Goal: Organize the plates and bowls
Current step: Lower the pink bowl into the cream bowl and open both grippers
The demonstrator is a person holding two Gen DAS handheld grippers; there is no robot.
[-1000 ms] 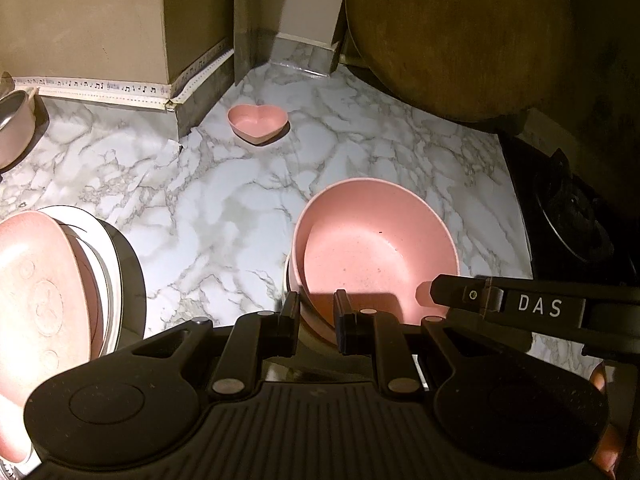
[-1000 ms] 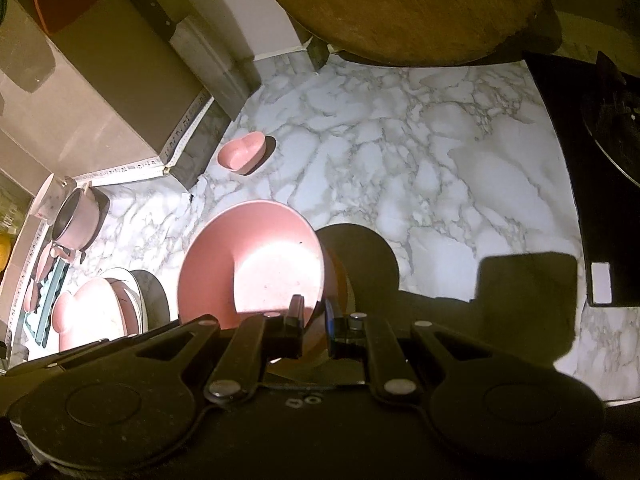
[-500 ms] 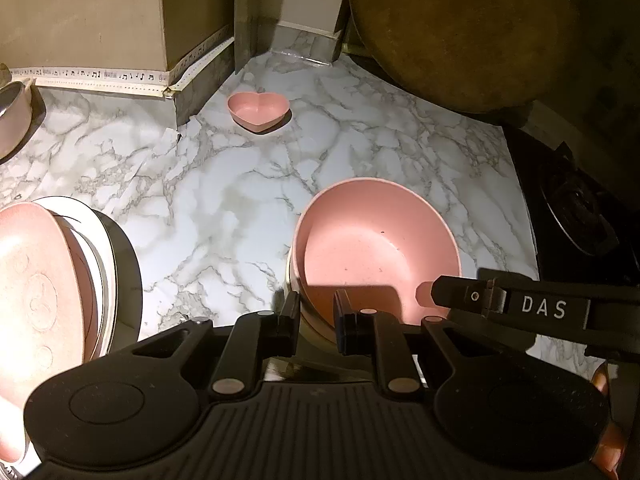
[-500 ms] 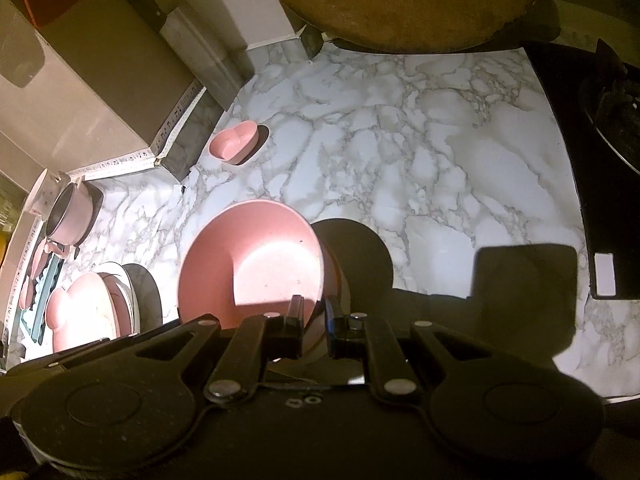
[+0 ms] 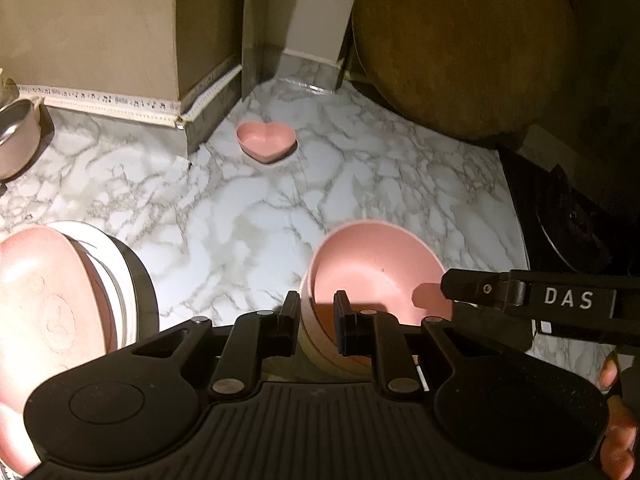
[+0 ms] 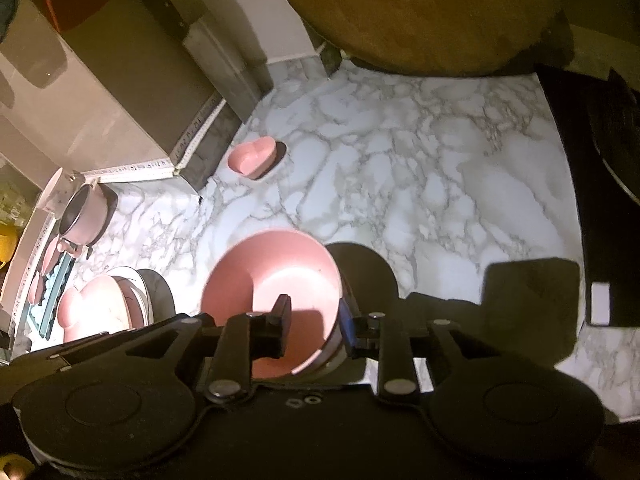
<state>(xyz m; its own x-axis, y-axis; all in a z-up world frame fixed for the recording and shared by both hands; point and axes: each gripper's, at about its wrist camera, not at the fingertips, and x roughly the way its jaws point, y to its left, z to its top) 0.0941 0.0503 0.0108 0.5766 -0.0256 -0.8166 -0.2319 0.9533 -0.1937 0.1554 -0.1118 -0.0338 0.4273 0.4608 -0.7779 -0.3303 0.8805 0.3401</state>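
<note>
A large pink bowl (image 5: pixel 376 272) (image 6: pixel 276 272) sits nested in a stack of bowls on the marble counter. My left gripper (image 5: pixel 316 312) is shut on the near left rim of the stack. My right gripper (image 6: pixel 314 318) is open, its jaws straddling the right rim of the pink bowl; its finger shows in the left wrist view (image 5: pixel 520 296). A small pink heart-shaped bowl (image 5: pixel 266 142) (image 6: pixel 252 158) stands at the back by the wall corner. A stack of plates with a pink heart plate on top (image 5: pixel 44 304) (image 6: pixel 96 308) is at the left.
A round wooden board (image 5: pixel 468 44) (image 6: pixel 420 12) leans at the back right. A black stove (image 5: pixel 576 216) (image 6: pixel 608 160) borders the counter at the right. A pink pot (image 5: pixel 16 140) (image 6: pixel 84 216) stands at far left. A knife (image 6: pixel 172 20) hangs on the wall.
My right gripper has opened around the bowl's rim. Both cameras have moved slightly, so the heart bowl and back wall show lower in view.
</note>
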